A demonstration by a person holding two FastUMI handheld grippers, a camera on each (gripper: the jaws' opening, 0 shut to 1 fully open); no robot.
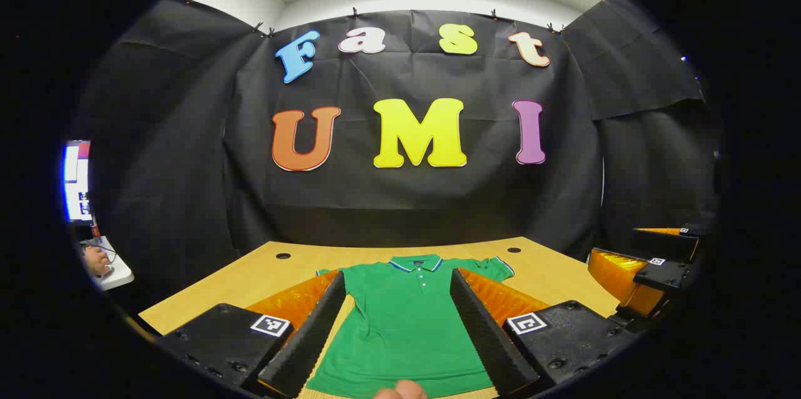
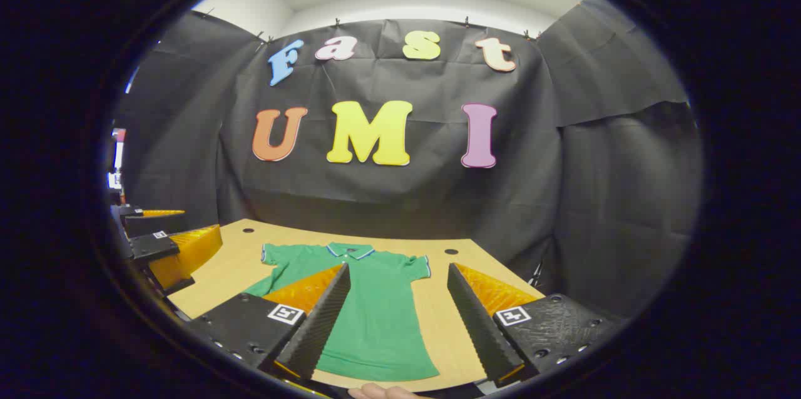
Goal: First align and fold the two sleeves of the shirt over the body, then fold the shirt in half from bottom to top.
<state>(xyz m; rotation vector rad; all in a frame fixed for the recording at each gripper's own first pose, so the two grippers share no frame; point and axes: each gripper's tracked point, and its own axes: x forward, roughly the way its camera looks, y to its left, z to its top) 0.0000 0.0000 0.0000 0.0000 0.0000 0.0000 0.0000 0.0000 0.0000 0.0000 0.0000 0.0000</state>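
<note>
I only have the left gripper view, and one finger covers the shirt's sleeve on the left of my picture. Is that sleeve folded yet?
Observer: No. In the right gripper view that sleeve lies spread flat on the table, not folded.
Operator: Is the right gripper open or shut?
Observer: The right gripper is open, with one finger over the shirt and the other over bare table.
Operator: How does the hem lie?
Observer: The hem lies flat and unfolded, close to the table's near edge.
</note>
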